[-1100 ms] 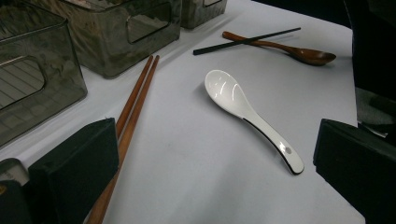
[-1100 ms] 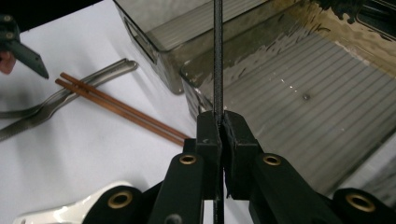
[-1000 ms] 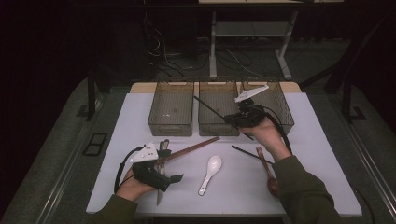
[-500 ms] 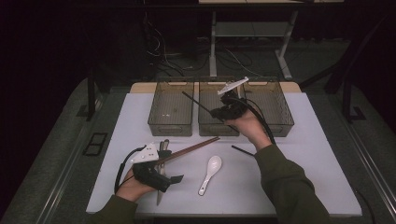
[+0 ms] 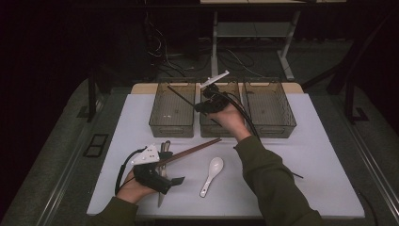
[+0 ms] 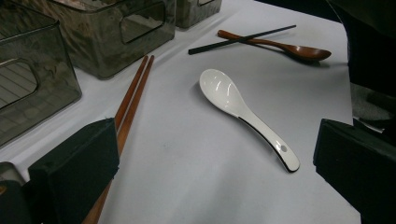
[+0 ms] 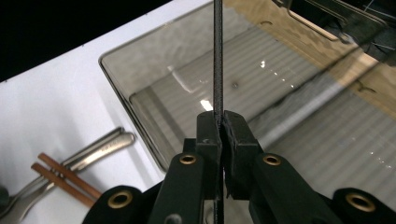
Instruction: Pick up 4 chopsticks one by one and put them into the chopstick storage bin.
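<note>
Tongs in the right hand, the right tongs (image 5: 203, 107), are pinched tight on a thin black chopstick (image 5: 181, 97). In the right gripper view the black chopstick (image 7: 217, 56) runs straight up out of the closed jaws, and the right tongs (image 7: 219, 122) hang over a smoky see-through bin. From above, the stick slants up and to the left, with its far end over the left bin (image 5: 172, 109). The hand itself is over the middle bin (image 5: 214, 127). A third bin, the right bin (image 5: 268, 107), stands beside them.

The left tongs (image 5: 175, 181) rest low on the white tabletop (image 5: 320, 155), near the front edge. Their jaws stand wide apart and grip nothing. In the left gripper view a white soup spoon (image 6: 245, 116) lies on the tabletop between the two black jaws, not touching them. A pair of brown chopsticks (image 6: 133, 95) lies beside the left jaw and points at the bins.

Farther off lie a brown wooden spoon (image 6: 280, 45) and another black chopstick (image 6: 240, 39) crossing over it. Beside the left tongs some metal cutlery (image 5: 163, 149) lies under the brown chopsticks; it may be a fork and a spoon, but it is too dark to be sure.
</note>
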